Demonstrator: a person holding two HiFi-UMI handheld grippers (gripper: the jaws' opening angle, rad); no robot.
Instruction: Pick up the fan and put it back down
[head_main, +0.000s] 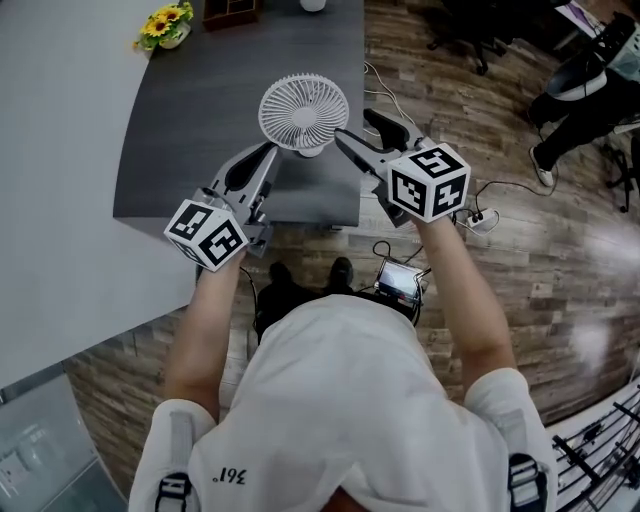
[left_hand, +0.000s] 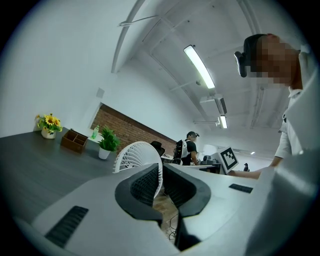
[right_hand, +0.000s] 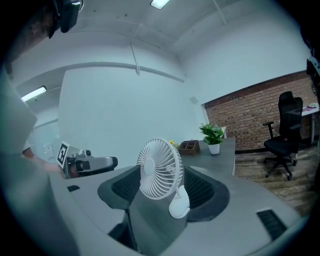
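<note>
A small white desk fan (head_main: 304, 110) stands near the front edge of the dark grey table (head_main: 190, 130). My left gripper (head_main: 272, 150) comes at it from the left. In the left gripper view the fan's grille rim (left_hand: 131, 155) runs down between the ribbed pads (left_hand: 145, 185), and the left gripper (left_hand: 160, 182) is shut on it. My right gripper (head_main: 360, 128) is on the fan's right with its jaws wide apart. In the right gripper view the fan (right_hand: 159, 167) shows between the open jaws of the right gripper (right_hand: 165, 187), touching neither pad.
Yellow flowers (head_main: 165, 25) and a wooden organiser (head_main: 230, 12) sit at the table's far end, with a potted plant (right_hand: 212, 135) beside them. Cables and a power strip (head_main: 480, 215) lie on the wood floor. A seated person (head_main: 590, 90) is at the right.
</note>
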